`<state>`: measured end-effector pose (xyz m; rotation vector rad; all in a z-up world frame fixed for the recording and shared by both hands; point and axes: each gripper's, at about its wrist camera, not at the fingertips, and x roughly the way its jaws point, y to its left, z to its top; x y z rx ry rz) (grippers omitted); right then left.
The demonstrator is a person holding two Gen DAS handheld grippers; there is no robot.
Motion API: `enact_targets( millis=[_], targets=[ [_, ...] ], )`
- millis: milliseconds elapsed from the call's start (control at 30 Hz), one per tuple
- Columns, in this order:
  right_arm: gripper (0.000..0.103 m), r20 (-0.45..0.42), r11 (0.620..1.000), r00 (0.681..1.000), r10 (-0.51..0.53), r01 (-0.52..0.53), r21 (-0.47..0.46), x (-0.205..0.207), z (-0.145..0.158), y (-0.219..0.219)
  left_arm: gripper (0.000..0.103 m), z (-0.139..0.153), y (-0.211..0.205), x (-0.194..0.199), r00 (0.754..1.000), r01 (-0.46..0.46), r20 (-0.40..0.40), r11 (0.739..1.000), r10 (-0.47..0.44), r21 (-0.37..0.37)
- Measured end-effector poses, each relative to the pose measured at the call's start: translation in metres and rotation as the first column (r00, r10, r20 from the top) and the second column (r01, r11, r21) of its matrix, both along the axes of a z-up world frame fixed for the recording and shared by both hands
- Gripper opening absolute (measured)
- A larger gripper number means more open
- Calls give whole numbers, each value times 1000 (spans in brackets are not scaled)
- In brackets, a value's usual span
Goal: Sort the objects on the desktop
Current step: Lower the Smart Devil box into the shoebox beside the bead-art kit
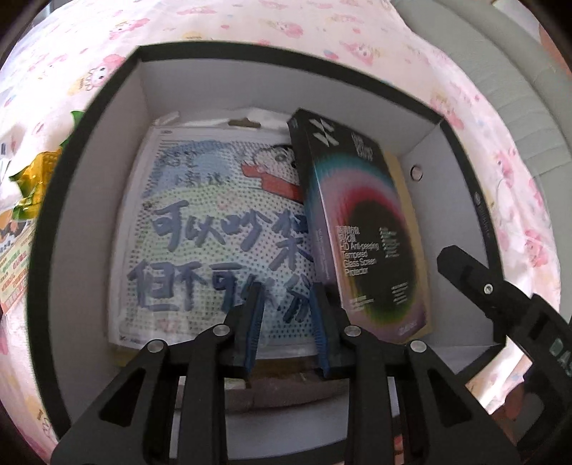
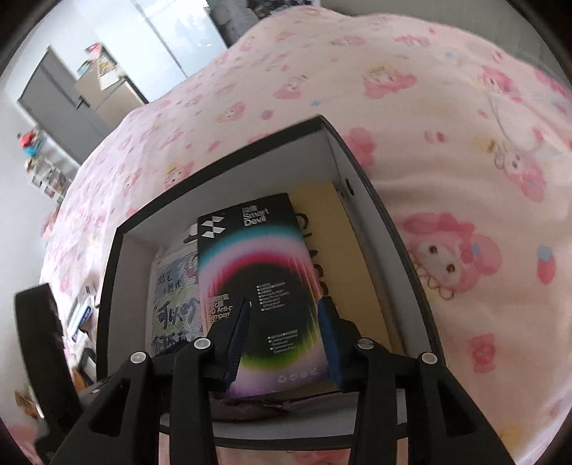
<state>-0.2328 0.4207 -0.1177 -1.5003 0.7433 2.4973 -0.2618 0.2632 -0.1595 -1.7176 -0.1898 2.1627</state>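
box (image 1: pixel 89 200): black rim, white walls, sitting open on a bed sheet (image 1: pixel 250 25) with pink cartoon prints, both tongs are hovering right over it
bead card (image 1: pixel 214 229): lying flat on the left side of the box floor, blue handwriting and a cartoon figure on it, looks a bit blurry
protector pack (image 2: pixel 257 282): dark screen protector package with rainbow rings, resting tilted on the right side, its left edge overlapping the bead card, the rest lying on a yellow notebook (image 2: pixel 354 257)
notebook: flat against the right wall of the box, spiral rings peeking out beside the pack
left tongs (image 1: pixel 286 311): blue pads standing apart, holding nothing, hanging over the near edge of the bead card
right tongs (image 2: pixel 284 322): also standing apart, gripping nothing, the pack is showing between the pads below them; from the left cam you can see them coming in at the right
snack bags (image 1: pixel 25 200): some green and gold wrappers lying on the sheet outside the box, left side
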Motion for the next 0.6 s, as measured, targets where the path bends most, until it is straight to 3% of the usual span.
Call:
enact_targets(
  millis=[300, 400, 600],
  targets=[
    [40, 9, 995, 998, 58, -57, -86, -9, -6, -7, 26, 4, 28, -19, 998, 62, 11, 998, -62, -4],
    [40, 9, 991, 997, 77, -75, -107, -12, -6, -10, 32, 10, 16, -17, 1000, 28, -1, 999, -28, 17],
    [40, 14, 985, 993, 115, -112, -130, -20, -9, -16, 32, 16, -26, -16, 999, -48, -2, 999, 48, 21]
  ],
)
